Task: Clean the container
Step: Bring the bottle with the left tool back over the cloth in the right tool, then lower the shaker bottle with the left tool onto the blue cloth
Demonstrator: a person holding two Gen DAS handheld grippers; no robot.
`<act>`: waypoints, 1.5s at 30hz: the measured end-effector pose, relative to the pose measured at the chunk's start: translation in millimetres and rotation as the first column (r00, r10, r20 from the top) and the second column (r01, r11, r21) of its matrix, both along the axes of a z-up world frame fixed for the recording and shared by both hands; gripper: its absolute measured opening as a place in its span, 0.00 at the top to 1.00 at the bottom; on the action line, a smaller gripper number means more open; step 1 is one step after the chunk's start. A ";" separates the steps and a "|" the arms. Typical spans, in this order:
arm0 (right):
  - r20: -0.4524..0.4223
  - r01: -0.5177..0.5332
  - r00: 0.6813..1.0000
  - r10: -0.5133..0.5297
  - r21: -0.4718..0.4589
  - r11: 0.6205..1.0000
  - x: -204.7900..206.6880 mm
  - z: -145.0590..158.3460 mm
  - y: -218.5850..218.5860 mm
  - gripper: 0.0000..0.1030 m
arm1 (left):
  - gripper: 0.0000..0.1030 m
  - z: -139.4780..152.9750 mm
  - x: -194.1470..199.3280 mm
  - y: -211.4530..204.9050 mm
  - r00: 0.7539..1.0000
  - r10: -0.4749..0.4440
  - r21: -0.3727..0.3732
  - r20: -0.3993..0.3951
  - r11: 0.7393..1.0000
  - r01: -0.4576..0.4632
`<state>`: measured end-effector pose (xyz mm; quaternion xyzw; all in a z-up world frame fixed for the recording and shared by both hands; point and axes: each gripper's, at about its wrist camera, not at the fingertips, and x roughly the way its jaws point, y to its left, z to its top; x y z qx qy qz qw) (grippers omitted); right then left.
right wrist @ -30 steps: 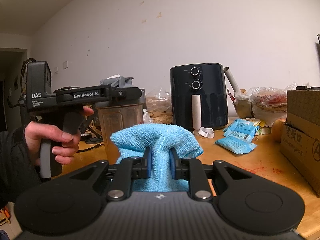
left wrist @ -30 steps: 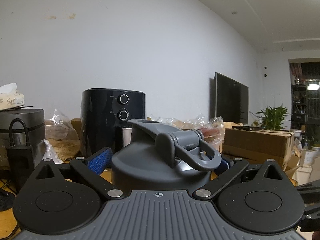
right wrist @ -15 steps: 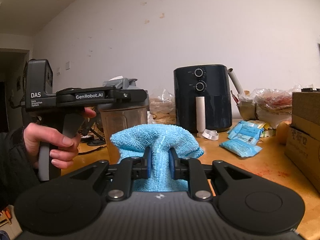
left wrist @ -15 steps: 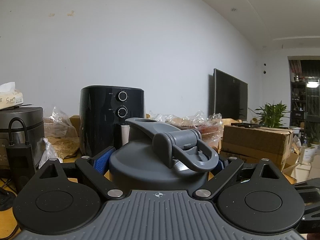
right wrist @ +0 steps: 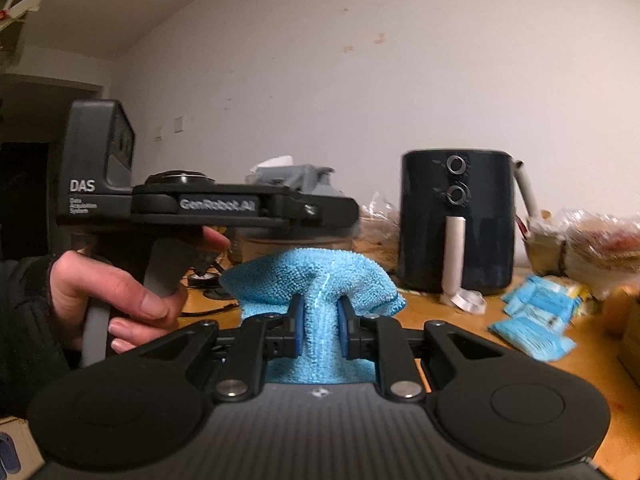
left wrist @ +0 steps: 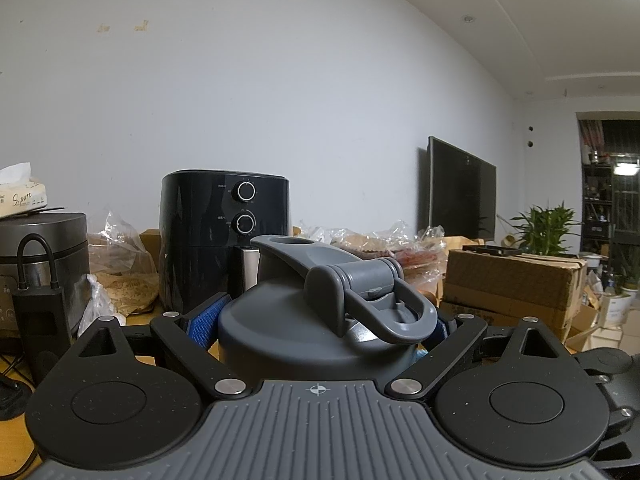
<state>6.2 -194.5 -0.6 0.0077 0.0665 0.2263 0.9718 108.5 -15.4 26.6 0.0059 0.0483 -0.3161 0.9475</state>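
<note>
A lived-in home: air fryer, television and houseplant around a cluttered table

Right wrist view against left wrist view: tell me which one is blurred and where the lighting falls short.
Right wrist view: motion blur smears the air fryer, the blue packets and the lettering on the left gripper; only the blue cloth in the right gripper is crisp. Left wrist view: sharp, though dim, with the container lid evenly lit; fisheye bends the wall.
</note>
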 end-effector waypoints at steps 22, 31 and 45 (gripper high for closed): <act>0.001 -0.007 1.000 0.007 -0.023 1.000 11.8 13.2 9.9 0.88 | 0.08 1.3 0.5 -0.5 1.000 0.005 -0.002 -0.004 1.000 -0.005; -0.006 -0.004 1.000 0.004 -0.037 0.999 12.8 13.5 11.5 0.88 | 0.08 1.9 0.7 -0.7 1.000 0.007 0.000 -0.007 1.000 -0.007; -0.072 -0.014 0.997 0.009 -0.070 0.997 18.3 1.8 15.4 0.88 | 0.08 1.6 1.4 -0.8 1.000 0.008 -0.001 -0.008 1.000 -0.008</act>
